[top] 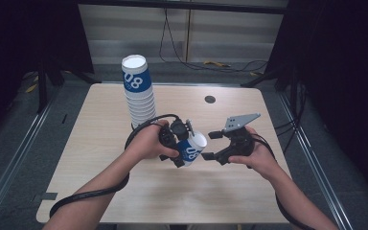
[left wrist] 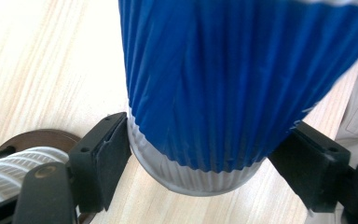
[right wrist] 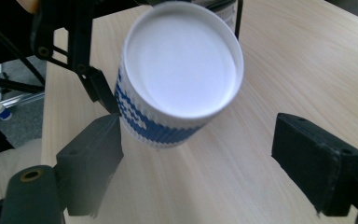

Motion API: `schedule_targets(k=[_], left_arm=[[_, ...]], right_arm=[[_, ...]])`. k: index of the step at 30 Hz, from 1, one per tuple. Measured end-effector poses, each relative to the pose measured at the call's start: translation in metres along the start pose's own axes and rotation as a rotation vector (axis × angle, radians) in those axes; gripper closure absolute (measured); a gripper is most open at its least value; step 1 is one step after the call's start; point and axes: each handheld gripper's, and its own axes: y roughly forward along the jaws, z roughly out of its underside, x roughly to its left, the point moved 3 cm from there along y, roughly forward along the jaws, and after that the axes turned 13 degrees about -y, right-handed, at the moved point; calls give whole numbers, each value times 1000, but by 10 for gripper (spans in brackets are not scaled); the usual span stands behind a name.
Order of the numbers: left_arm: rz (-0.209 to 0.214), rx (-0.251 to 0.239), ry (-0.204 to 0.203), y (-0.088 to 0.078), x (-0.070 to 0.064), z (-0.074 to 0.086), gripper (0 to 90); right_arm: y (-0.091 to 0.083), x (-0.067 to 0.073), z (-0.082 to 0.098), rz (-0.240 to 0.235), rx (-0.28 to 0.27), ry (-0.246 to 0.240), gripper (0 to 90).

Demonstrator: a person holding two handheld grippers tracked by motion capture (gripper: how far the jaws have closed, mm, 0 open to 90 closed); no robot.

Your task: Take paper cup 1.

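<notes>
High view first: we see a pale wood-grain table point(top: 100, 191) with rounded corners, and on its far side a tall stack of paper cups point(top: 138, 93), ribbed white walls nested one in another, the top one banded blue with white numerals. Near the table's middle, the left gripper point(top: 184, 146) is clamped across a single blue-and-white paper cup point(top: 191, 147). The cup is tilted, held above the tabletop; its long axis runs from its narrow base down by the jaws up toward its white open mouth, which faces the right gripper point(top: 210, 145). That gripper sits just beside the cup's rim, its black jaws apart, a grey three-cornered plate on top of it. A thick black cable loops from the left gripper back along the forearm.

In the left gripper view, we look along the cup's side: fine vertical pleats in a glossy blue sleeve, then a white ribbed band at the rounded bottom edge. Both black, matte pads press against the cup's lower wall, one on each side. The light wood grain runs beneath.

In the right gripper view, the cup's round mouth faces us, smooth white inside, with a rolled rim and a blue-and-white ribbed outer wall. Our right jaws stand wide apart, short of the rim, touching nothing.
</notes>
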Motion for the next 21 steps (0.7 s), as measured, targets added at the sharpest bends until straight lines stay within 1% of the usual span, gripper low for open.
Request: schedule_targets(k=[1,4,6,9,10,11,13,14,17,21], left_arm=[[0,5,9,1,0,0,220],[3,3,5,4,-2,-1,220],[8,8,23,6,-4,-3,219],[20,6,32,9,-7,-3,218],[17,9,40,10,-8,-3,217],[16,14,48,11,-8,-3,217],[16,13,55,13,-9,-2,216],[15,12,56,13,-9,-2,215],[22,5,60,13,-10,-1,215],[9,2,77,11,-9,-2,213]], right_arm=[[1,1,-1,-6,-5,3,156],[4,2,-4,-20,-7,-1,156],[6,3,-5,-33,-9,-3,157],[11,5,-7,-51,-8,-4,160],[12,5,-7,-53,-8,-5,165],[12,5,-7,-58,-10,-1,178],[13,6,-7,-65,-11,-2,261],[13,6,-7,-70,-16,-1,275],[12,5,-7,-80,-15,14,283],[11,5,-6,-77,-12,18,288]])
